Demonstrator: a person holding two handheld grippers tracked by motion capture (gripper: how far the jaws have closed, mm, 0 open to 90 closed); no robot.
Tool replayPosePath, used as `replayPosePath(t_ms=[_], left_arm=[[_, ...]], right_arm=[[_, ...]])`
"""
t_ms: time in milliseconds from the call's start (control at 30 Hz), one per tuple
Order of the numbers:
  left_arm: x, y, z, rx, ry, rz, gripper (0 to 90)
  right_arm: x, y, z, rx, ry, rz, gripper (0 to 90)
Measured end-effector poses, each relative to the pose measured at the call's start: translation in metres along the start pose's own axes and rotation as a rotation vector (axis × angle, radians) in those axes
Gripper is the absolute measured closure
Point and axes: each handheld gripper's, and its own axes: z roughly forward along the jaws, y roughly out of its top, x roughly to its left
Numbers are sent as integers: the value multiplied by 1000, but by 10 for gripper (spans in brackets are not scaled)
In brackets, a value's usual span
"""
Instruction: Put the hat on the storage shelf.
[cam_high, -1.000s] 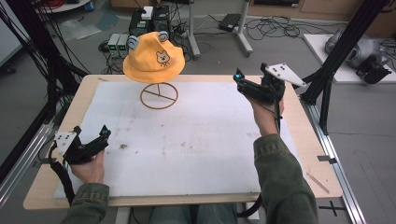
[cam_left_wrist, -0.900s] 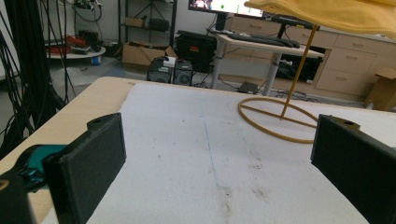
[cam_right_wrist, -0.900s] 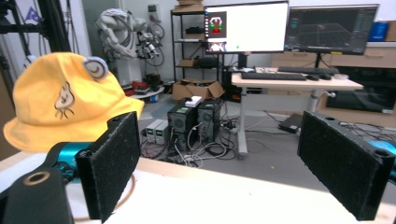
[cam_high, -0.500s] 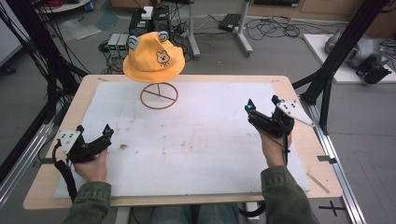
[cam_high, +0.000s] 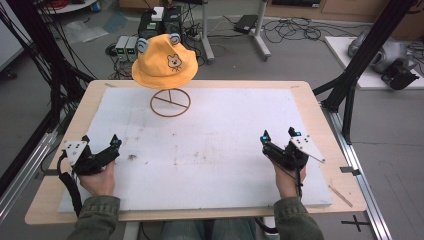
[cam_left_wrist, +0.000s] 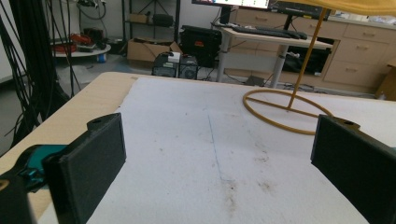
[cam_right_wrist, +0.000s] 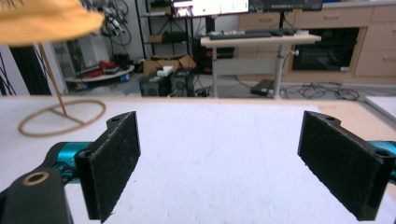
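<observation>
Jaws of both grippers gape empty; yellow hat (cam_high: 165, 62) sits crown-up on its upright stand (cam_high: 170, 102).

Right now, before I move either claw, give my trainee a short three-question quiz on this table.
1. What does the yellow hat rest on?
2. True or false: the right claw grips the hat.
3. Which claw is nearer the stand? A left, B right.

Key:
1. A thin wire stand with a ring base, on the white mat.
2. False; its jaws stand open and empty.
3. A, the left claw.
</observation>
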Motion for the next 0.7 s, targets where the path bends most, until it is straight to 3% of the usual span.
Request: replayPosePath(t_ms=[100, 167, 267, 700], left_arm=[[-2, -1, 0, 5, -4, 13, 36], [-3, -2, 1, 7, -7, 4, 36], [-1, -3, 1, 14, -2, -1, 36], [-1, -3, -1, 12, 0, 2, 36]], right_arm=[[1, -12, 2, 46, -28, 8, 122], [2, -11, 1, 22, -32, -18, 122], [1, -9, -1, 2, -26, -6, 122], [-1, -9, -2, -1, -22, 3, 123]])
